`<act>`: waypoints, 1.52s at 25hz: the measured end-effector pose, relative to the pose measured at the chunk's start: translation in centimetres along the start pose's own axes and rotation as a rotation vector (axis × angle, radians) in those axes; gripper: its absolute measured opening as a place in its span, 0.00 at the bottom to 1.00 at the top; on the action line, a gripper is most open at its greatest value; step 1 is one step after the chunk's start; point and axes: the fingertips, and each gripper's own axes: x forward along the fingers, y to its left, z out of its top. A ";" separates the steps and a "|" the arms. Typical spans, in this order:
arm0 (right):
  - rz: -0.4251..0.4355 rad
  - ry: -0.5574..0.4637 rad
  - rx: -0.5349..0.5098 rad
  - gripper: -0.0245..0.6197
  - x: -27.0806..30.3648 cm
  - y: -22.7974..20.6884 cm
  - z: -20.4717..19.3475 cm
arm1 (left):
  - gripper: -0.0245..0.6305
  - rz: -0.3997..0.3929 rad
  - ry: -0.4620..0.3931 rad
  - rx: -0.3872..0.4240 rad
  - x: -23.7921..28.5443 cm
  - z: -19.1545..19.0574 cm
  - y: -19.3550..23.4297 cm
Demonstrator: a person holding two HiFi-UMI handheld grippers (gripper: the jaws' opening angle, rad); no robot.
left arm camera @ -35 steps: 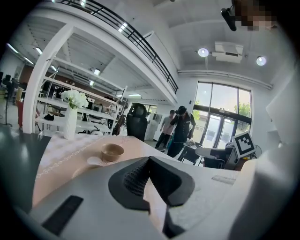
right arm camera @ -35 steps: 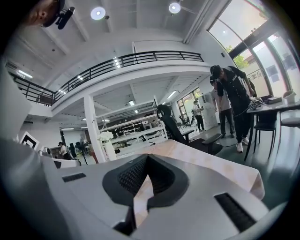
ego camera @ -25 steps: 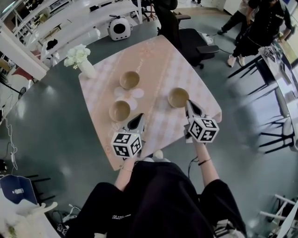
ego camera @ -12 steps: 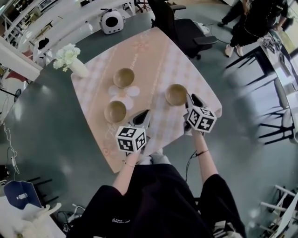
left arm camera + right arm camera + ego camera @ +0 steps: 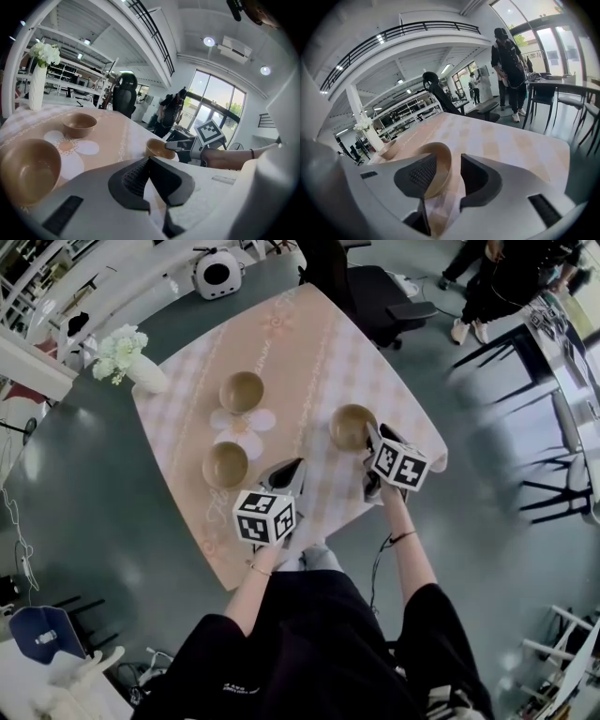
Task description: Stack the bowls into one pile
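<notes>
Though hidden overhead, right gripper [image 5: 450,171] is opening astride one bowl [image 5: 440,159].

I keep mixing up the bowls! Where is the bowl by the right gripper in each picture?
Head view: right of middle, the bowl sits just ahead of the right gripper.
Left gripper view: centre, beside that gripper's tip.
Right gripper view: low centre, rim between the opening jaws.
Shared landmark: the flower vase.
</notes>
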 end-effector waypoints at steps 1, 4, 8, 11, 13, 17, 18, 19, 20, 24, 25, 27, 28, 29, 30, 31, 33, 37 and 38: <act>-0.004 0.016 -0.002 0.26 0.2 -0.1 -0.3 | 0.03 0.000 0.002 -0.002 0.1 -0.1 0.0; -0.010 0.042 -0.004 0.21 0.8 -0.1 -0.7 | 0.03 -0.001 0.008 -0.006 0.3 -0.2 0.1; -0.014 0.059 -0.005 0.17 1.1 0.0 -0.9 | 0.03 0.009 0.020 -0.009 0.4 -0.5 0.4; -0.035 0.076 -0.014 0.10 1.2 -0.3 -1.1 | 0.03 0.015 0.032 -0.011 0.4 -0.8 0.4; -0.051 0.089 -0.027 0.05 1.2 -0.5 -1.2 | 0.03 0.017 0.035 -0.012 0.3 -1.0 0.4; -0.061 0.104 -0.028 0.05 1.2 -0.5 -1.1 | 0.03 0.019 0.040 -0.011 0.2 -1.1 0.2; -0.061 0.104 -0.022 0.05 1.1 -0.5 -1.1 | 0.03 0.020 0.041 -0.010 0.1 -1.2 0.1; -0.058 0.103 -0.015 0.05 0.9 -0.4 -1.1 | 0.03 0.022 0.041 -0.010 0.0 -1.3 0.0; -0.052 0.101 -0.010 0.05 0.7 -0.3 -1.1 | 0.03 0.024 0.040 -0.011 -0.2 -1.3 0.0; -0.009 0.093 0.003 0.05 0.0 0.8 -1.0 | 0.03 0.039 0.028 -0.014 -1.1 -1.3 0.2; 0.009 0.088 0.007 0.05 -0.2 1.3 -1.0 | 0.03 0.043 0.024 -0.017 -1.5 -1.3 0.2; 0.040 0.080 0.007 0.05 -0.8 2.2 -0.8 | 0.03 0.054 0.013 -0.020 -2.2 -1.1 0.3; 0.053 0.078 0.003 0.05 -0.9 2.6 -0.8 | 0.03 0.062 0.008 -0.020 -2.6 -0.9 0.4; 0.064 0.078 0.001 0.05 -1.0 3.1 -0.9 | 0.03 0.072 0.002 -0.021 -3.0 -0.8 0.6; 0.076 0.079 0.001 0.05 -1.1 3.5 -0.9 | 0.03 0.082 -0.005 -0.024 -3.5 -0.8 0.9; 0.087 0.078 0.002 0.05 -1.2 4.0 -1.0 | 0.03 0.092 -0.012 -0.029 -3.9 -0.7 1.2; 0.112 0.074 0.003 0.05 -1.2 5.1 -1.0 | 0.03 0.110 -0.026 -0.036 -4.7 -0.7 1.7; 0.164 0.067 -0.007 0.05 -1.3 7.4 -0.8 | 0.03 0.149 -0.053 -0.049 -6.4 -0.6 2.3; 0.179 0.066 -0.007 0.05 -1.4 8.0 -0.8 | 0.03 0.159 -0.059 -0.052 -6.8 -0.6 2.5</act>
